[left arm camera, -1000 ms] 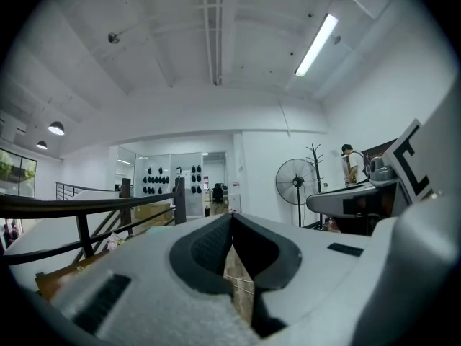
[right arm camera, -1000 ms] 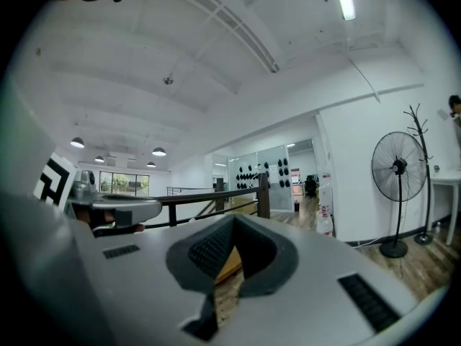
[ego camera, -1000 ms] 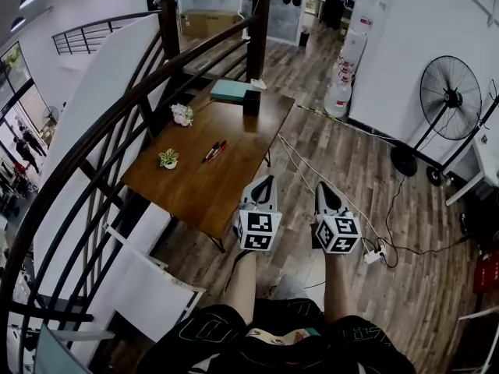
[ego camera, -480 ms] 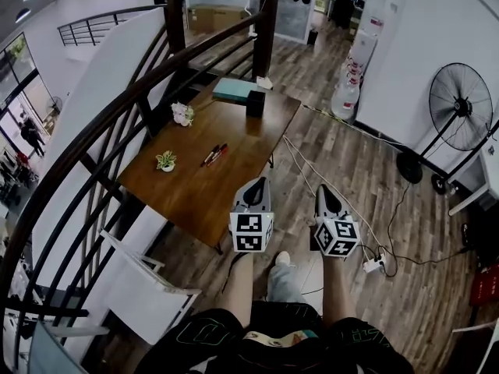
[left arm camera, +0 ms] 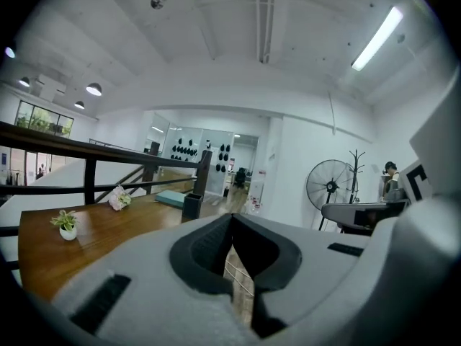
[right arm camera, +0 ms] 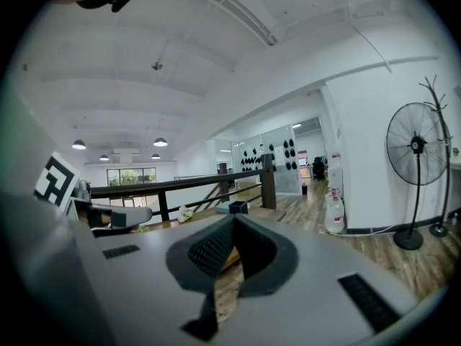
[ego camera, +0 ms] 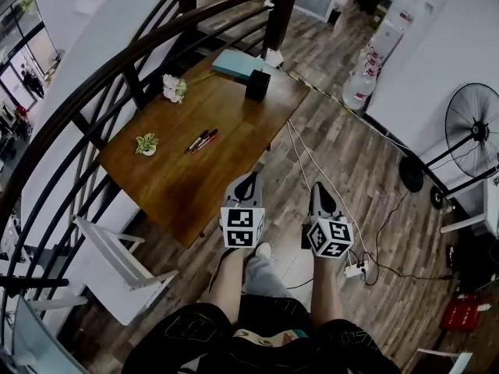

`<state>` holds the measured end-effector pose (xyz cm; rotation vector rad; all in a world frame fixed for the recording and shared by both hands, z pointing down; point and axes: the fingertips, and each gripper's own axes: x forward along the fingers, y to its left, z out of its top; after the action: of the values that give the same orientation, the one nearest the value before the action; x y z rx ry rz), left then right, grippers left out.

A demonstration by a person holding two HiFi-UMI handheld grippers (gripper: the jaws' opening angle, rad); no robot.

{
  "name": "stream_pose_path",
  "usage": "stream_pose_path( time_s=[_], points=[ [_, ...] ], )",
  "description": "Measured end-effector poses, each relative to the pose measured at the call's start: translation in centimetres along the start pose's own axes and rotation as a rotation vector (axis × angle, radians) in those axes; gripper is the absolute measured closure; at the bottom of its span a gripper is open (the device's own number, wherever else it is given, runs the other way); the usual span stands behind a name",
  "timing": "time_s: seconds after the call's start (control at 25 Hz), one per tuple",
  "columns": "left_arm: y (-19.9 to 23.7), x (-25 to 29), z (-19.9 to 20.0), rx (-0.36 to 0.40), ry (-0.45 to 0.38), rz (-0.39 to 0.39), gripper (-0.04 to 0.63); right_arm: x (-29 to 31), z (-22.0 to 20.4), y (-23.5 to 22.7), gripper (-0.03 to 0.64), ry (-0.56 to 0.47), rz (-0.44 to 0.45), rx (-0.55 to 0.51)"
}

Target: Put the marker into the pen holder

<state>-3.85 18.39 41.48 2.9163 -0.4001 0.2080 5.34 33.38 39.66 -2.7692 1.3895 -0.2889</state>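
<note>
Left claw [ego camera: 247,178] and right claw [ego camera: 316,187] both closed, empty, held off the bench [ego camera: 168,189] near edge. Markers [ego camera: 203,140] lie mid-bench, well apart from pen holder [ego camera: 257,85] at far end.

the left gripper [ego camera: 248,179] and right gripper [ego camera: 318,187] have pale grey shells that taper to a point. each carries a white cube [ego camera: 242,227] of black square markers at its six o'clock end. black ribbed pads [left arm camera: 205,247] line the inner faces, with dark rectangular slots [left arm camera: 101,303] at four and eight o'clock. the person wears a black garment [ego camera: 234,341] with thin green outlines and a light shoe [ego camera: 263,249].
</note>
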Motion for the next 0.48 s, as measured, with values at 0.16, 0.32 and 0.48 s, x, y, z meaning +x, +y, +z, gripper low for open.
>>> stream_pose_path(
  time_s=[0.16, 0.32, 0.48],
  points=[
    [-0.5, 4.0, -1.1, 0.008, 0.046, 0.038, 0.588, 3.1, -0.8, -3.6, 0.612, 0.025, 0.005, 0.051],
    [-1.5, 8.0, -1.3, 0.054, 0.107, 0.057, 0.588, 5.8, -0.6, -5.9, 0.612, 0.016, 0.031, 0.106],
    [-2.0, 11.5, -0.2, 0.077, 0.114, 0.082, 0.588, 8.4, 0.1, -8.2, 0.612, 0.022, 0.073, 0.094]
  ],
)
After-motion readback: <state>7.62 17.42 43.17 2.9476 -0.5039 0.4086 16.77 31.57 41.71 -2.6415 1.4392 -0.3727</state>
